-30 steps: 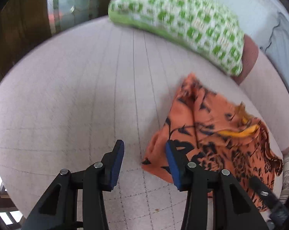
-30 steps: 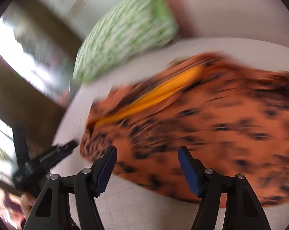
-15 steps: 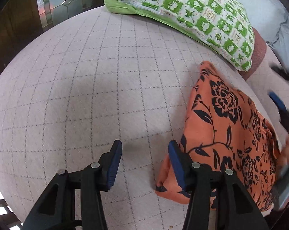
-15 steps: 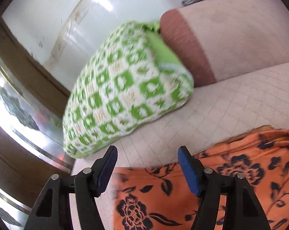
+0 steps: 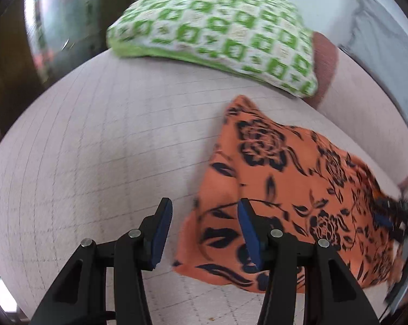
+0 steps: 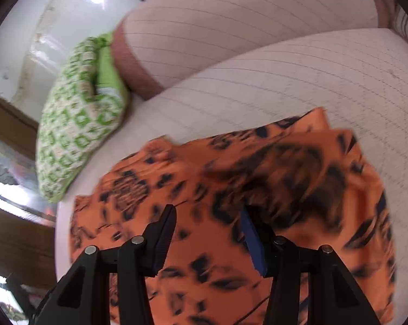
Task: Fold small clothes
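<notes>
- Orange floral garment (image 5: 290, 189) lying on pale quilted cushion (image 5: 109, 140), right of centre in left wrist view, partly folded, w/ one layer over another near its far corner.
- Green-check pillow (image 5: 217, 32) at far edge, well apart from garment; seen again at far left in right wrist view (image 6: 76, 135).
- Left gripper (image 5: 204, 227) spread wide, holding nothing; hovering at garment's near-left edge, right finger over cloth, left finger over bare cushion. Contact w/ cloth: cannot tell.
- Right gripper (image 6: 208, 233) also spread wide, empty, poised above garment (image 6: 258, 189); cloth under and beyond both fingers, blurred, so height above it unclear.
- Right gripper visible as dark blur at right edge of left wrist view (image 5: 393, 216), over garment's right side.
- Step in hand, prob.: lining up for next fold, both tools at near side of cloth, no grasp yet.
- Next move calls for: dropping fingers onto a single edge or corner each, pinching top layers only w/o bunching, then lifting and carrying across together.
- Risk: thin slippery-looking cloth, easy to snag lower layer or drag whole piece on cushion.
</notes>
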`<state>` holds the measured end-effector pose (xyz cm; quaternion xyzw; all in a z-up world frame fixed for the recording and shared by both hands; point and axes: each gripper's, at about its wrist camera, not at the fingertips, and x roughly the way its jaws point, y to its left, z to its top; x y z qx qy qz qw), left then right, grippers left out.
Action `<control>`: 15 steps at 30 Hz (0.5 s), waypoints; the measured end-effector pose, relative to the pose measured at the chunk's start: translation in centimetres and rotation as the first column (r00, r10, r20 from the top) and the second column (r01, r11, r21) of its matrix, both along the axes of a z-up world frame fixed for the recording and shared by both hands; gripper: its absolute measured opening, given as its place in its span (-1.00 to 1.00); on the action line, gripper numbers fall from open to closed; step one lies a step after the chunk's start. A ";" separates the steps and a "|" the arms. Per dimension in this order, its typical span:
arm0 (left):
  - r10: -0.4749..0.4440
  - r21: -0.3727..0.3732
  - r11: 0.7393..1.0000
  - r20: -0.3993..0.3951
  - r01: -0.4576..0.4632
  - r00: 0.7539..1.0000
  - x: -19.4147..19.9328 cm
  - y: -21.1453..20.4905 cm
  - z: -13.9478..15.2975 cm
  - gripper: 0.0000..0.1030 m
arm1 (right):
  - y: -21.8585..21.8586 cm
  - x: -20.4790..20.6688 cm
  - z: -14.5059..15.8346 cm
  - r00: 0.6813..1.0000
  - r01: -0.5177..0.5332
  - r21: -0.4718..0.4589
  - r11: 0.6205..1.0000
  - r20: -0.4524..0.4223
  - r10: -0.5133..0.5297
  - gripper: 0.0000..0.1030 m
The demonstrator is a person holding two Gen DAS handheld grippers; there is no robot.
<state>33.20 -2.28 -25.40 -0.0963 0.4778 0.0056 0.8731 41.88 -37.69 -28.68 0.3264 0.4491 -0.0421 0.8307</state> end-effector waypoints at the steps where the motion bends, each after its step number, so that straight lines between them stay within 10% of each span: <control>1: -0.013 0.019 1.000 0.002 0.013 1.000 0.2 -0.7 -0.1 0.01 | -0.8 0.6 -0.3 1.000 0.023 -0.015 1.000 -0.010 -0.023 0.02; 8: -0.027 0.122 0.992 -0.042 0.032 0.999 0.4 -3.0 -1.1 0.04 | -7.5 1.5 2.4 0.933 0.332 -0.071 0.941 0.175 -0.316 0.02; 15: -0.002 0.108 0.994 -0.039 0.006 0.999 0.4 -2.5 -0.8 0.05 | -4.5 -4.4 4.5 0.957 0.144 0.031 0.989 0.250 -0.147 0.02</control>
